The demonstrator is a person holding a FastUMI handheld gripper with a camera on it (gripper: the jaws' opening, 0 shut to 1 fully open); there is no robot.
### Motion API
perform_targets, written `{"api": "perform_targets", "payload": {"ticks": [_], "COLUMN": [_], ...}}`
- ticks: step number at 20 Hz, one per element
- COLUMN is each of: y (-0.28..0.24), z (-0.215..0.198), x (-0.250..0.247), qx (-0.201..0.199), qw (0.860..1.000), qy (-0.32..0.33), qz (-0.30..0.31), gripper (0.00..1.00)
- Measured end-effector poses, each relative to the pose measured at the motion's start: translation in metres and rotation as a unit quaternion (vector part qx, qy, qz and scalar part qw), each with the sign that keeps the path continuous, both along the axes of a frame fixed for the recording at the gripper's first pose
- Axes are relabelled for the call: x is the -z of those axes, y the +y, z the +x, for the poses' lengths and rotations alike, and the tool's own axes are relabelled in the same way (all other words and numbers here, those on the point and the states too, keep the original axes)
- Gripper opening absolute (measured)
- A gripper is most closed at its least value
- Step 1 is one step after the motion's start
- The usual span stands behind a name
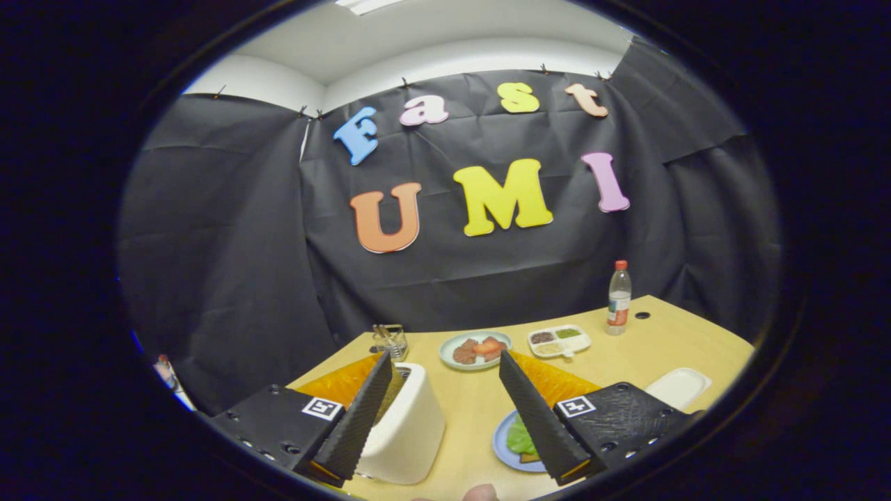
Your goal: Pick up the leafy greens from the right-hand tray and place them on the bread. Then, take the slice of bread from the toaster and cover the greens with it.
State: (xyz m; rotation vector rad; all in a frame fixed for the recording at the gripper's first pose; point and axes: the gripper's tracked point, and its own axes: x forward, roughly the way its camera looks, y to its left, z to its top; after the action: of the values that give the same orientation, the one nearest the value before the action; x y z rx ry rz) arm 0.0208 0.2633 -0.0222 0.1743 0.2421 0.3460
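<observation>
Jaws wide apart, gripping nothing, held above the desk (626, 348). Leafy greens (518, 438) already on bread (530, 457) on blue plate (502, 445), beside right finger (536, 417). White toaster (407, 424) next to left finger (358, 417).

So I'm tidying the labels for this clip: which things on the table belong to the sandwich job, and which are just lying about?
Belong to the job:
- white toaster, by the left finger
- leafy greens already on the bread, on the blue plate
- tongs, open, holding nothing

Lying about:
- plate of food
- divided tray
- bottle
- white tray
- glass holder
</observation>
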Motion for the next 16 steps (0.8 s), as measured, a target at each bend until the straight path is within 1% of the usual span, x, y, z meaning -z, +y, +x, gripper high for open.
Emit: {"api": "perform_targets", "payload": {"ticks": [5,10,13,16], "y": [0.051,0.076,0.085,0.088], "z": [-0.001,0.017,0.025,0.028], "x": [0.030,0.063,0.076,0.077], "qx": [-0.012,-0.005,-0.004,-0.003], "qw": [1.000,0.997,0.996,0.995], "qy": [0.022,0.058,0.082,0.086], "qz": [-0.019,-0.042,-0.043,-0.042], "gripper": [0.96,0.95,0.76,0.57]}}
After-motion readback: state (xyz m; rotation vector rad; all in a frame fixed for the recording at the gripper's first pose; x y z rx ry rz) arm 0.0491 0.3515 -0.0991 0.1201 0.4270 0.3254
